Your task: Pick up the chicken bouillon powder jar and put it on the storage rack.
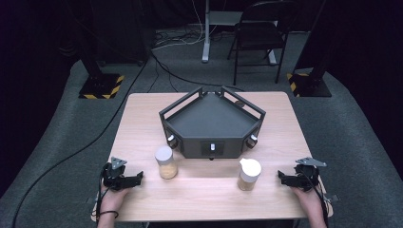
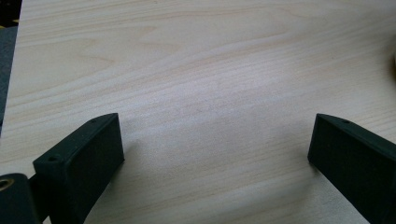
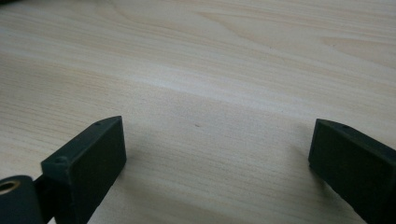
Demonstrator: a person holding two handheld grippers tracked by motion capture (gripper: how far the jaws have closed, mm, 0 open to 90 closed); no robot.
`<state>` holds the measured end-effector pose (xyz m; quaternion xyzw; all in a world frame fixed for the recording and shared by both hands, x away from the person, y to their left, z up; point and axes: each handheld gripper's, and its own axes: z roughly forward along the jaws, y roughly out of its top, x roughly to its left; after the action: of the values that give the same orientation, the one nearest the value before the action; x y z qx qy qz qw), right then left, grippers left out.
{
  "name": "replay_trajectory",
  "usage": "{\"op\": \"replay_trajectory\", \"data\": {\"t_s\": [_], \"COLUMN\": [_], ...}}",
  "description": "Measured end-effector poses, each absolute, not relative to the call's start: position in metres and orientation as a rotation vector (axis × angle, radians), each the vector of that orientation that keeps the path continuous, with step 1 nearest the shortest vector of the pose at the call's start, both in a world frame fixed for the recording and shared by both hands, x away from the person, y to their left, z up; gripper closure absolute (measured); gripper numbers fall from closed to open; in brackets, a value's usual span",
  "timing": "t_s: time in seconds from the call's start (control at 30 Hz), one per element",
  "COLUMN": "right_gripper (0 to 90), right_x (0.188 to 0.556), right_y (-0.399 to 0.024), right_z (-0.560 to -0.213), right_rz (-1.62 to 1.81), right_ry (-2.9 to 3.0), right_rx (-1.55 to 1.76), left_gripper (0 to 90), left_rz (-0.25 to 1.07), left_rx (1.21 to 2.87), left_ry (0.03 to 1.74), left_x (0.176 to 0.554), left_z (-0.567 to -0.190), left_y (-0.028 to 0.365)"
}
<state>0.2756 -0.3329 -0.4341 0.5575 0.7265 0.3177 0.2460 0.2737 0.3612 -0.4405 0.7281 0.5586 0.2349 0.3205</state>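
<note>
Two small jars with white lids and tan contents stand on the wooden table point(image 1: 204, 194): the left jar point(image 1: 166, 162) and the right jar point(image 1: 249, 174), whose lid looks tilted or flipped up. Behind them sits a dark angular tray-like fixture point(image 1: 212, 122) with knobs on its front. My left gripper point(image 1: 138, 178) rests at the table's front left, open, pointing toward the left jar. My right gripper point(image 1: 281, 176) rests at the front right, open, pointing toward the right jar. Both gripper views show wide-apart jaws over bare wood, left gripper point(image 2: 215, 144) and right gripper point(image 3: 217, 144).
A folding chair point(image 1: 259, 33), a white stand leg point(image 1: 206, 33) and cables lie on the grey floor beyond the table. Two black posts with yellow-striped bases point(image 1: 101, 85) flank the far side. The table edge point(image 2: 11, 70) appears at the left of the left gripper view.
</note>
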Motion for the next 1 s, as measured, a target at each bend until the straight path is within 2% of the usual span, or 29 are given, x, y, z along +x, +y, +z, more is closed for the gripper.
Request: {"op": "replay_trajectory", "data": {"t_s": [1.0], "right_gripper": [2.6], "right_x": [0.2759], "right_y": [-0.3327], "right_z": [-0.4340], "right_rz": [0.866], "right_ry": [1.984], "right_rx": [1.520], "left_gripper": [3.0], "left_rz": [0.599], "left_rx": [1.908], "left_ry": [1.443], "left_x": [0.2740], "left_z": [-0.4406], "left_y": [0.3653]}}
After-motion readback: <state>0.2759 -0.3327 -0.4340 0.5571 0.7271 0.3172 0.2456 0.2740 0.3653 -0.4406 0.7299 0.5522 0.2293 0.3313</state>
